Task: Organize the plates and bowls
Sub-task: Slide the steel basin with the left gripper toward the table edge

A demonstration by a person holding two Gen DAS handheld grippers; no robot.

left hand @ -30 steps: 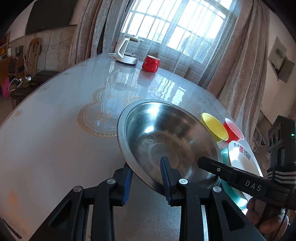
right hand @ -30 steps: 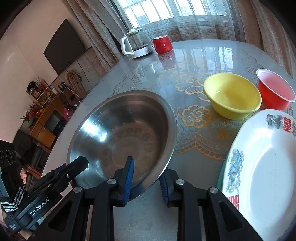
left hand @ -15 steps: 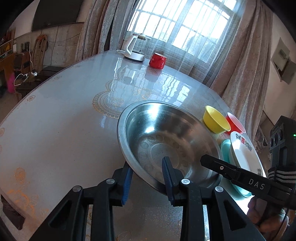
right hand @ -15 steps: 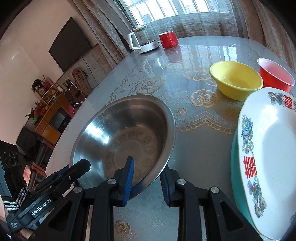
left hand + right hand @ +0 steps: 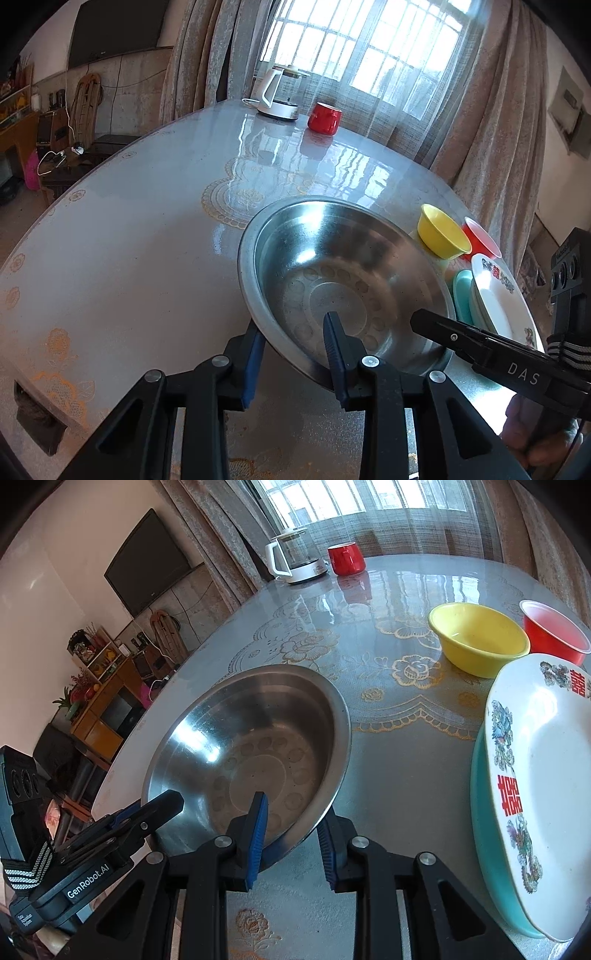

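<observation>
At the near rim of the steel bowl [image 5: 343, 280], both sets of tongs are working the same piece! The left gripper [image 5: 293, 354] has its jaws narrowed down onto the rim, one blue pad inside the bowl, one outside under the lip. The right gripper [image 5: 291, 838] does the same a little further round the rim, one pad in, one pad out, both clamped on the metal. So it's a two-handed hold, and the bowl sits tilted, its near edge lifted off the table [image 5: 140, 236].

Beyond the bowl, on its right side, the flowered white plate [image 5: 543, 782] already lies stacked on a teal plate [image 5: 484, 834]; that part looks done. Past the plates, farther from the bowl, the yellow bowl [image 5: 480, 638] and the red cup [image 5: 554, 635] stand side by side, not yet nested or stacked. My read: roughly halfway, with the steel bowl mid-placement and the small ones still to sort.

Far across from the bowl, a kettle [image 5: 277, 94] and a red mug [image 5: 325, 116] stand by the window.
</observation>
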